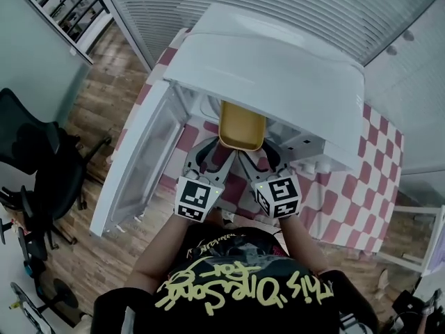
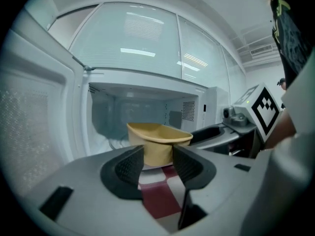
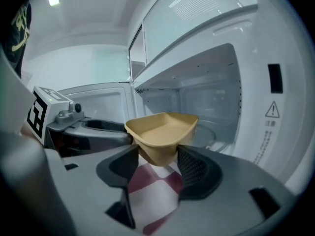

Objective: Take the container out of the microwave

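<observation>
A yellow open container (image 1: 241,126) hangs in front of the mouth of the white microwave (image 1: 278,68), above the checked cloth. My left gripper (image 1: 214,153) is shut on its near left end and my right gripper (image 1: 259,155) on its near right end. In the left gripper view the container (image 2: 158,140) sits wedged between the dark pads (image 2: 131,165), with the lit oven cavity (image 2: 138,109) behind it. In the right gripper view the container (image 3: 162,132) is also pinched between the pads (image 3: 195,169), and the other gripper's marker cube (image 3: 40,111) shows at the left.
The microwave door (image 1: 135,165) stands swung open to the left. A red and white checked cloth (image 1: 361,186) covers the table under the microwave. A black office chair (image 1: 35,165) stands on the wood floor at far left.
</observation>
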{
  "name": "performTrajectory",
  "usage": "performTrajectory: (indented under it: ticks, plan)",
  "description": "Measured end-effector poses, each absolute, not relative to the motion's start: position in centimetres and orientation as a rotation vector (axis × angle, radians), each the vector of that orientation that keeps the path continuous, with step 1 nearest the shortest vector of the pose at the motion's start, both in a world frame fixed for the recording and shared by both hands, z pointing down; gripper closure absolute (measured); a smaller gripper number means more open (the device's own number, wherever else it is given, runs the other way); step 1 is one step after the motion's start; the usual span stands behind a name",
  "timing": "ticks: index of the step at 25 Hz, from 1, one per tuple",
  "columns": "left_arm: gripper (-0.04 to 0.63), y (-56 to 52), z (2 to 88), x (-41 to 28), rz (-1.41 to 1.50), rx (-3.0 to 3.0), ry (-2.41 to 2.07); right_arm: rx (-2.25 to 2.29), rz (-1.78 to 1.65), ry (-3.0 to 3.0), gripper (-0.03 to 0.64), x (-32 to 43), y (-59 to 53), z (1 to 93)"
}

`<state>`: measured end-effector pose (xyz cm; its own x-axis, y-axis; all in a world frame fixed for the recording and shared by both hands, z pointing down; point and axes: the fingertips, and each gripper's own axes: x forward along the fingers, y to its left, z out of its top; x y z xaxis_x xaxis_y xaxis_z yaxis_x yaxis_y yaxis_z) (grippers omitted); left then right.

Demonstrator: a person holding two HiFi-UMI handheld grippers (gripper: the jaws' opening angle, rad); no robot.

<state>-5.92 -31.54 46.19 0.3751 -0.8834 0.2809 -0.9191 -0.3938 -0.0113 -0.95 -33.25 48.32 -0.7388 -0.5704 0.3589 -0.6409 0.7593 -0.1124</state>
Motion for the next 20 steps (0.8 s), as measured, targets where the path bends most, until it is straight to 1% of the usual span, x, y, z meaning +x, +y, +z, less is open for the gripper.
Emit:
performTrajectory:
  ticks: [7,20]
  plan:
    - [0.410,-30.1,46.1,-5.3,0.399,2.482,-1.669,0.890,0.282,-2.659,0.367,-0.3,-32.0,47.6]
    - [0.410,-27.6,44.7,-5.4,0.340,2.509,-1.690,0.928,0.211,-2.655,0.368,-0.4,-29.4,46.0]
